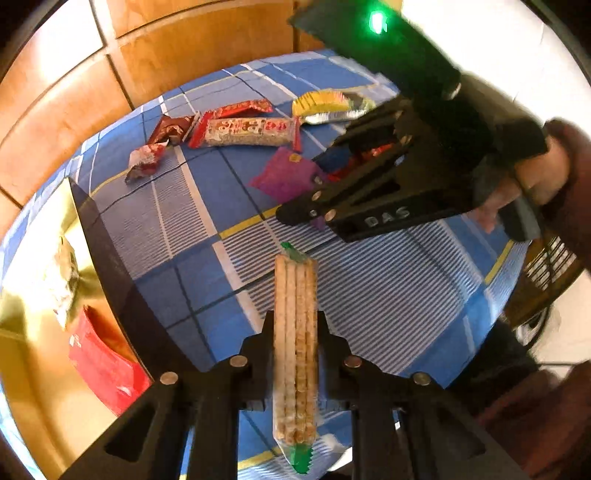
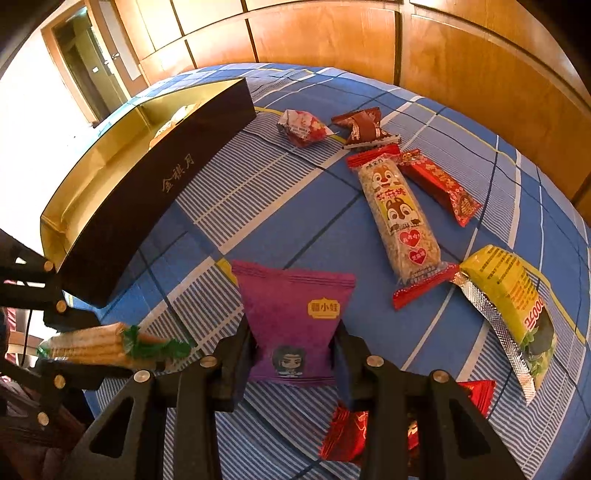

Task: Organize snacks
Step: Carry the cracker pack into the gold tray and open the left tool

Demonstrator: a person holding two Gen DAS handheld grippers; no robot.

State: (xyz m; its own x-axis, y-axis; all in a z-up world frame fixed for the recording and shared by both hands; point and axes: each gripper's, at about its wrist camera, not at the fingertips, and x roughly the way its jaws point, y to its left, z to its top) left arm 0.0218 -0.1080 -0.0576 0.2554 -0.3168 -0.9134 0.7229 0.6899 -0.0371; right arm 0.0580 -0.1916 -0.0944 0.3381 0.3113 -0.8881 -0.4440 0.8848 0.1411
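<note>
Snacks lie scattered over the blue checked cloth (image 2: 314,229), and we hold two of them. Our left gripper (image 1: 295,354) is clamped on a clear wafer pack (image 1: 295,332) with green ends, the pads pressing its long sides. Our right gripper (image 2: 293,354) has its jaws narrow around a purple pouch (image 2: 291,321), the fingers touching both edges.

Beside the left gripper stands the box (image 2: 122,206), dark outside, gold inside, its long wall between the cloth and the inner space. The loose snacks sit well beyond the purple pouch: a squirrel bar (image 2: 399,221), a red packet (image 2: 439,184) just beside it, a brown packet (image 2: 364,127), a red-and-white packet (image 2: 303,127), and a yellow pack (image 2: 513,299) off to the right. A shiny red packet (image 2: 351,424) lies under the right gripper, partly hidden by its fingers.

From the left wrist we see into the box, where a red pouch (image 1: 103,362) and a pale wrapper (image 1: 62,280) rest on the gold floor; the right wrist shows only the box's outer wall with gold lettering and a glimpse of something pale inside. The left wrist also shows a hand (image 1: 535,181) gripping the right tool under a green light (image 1: 376,20). The right wrist alone shows the print on the wrappers.
</note>
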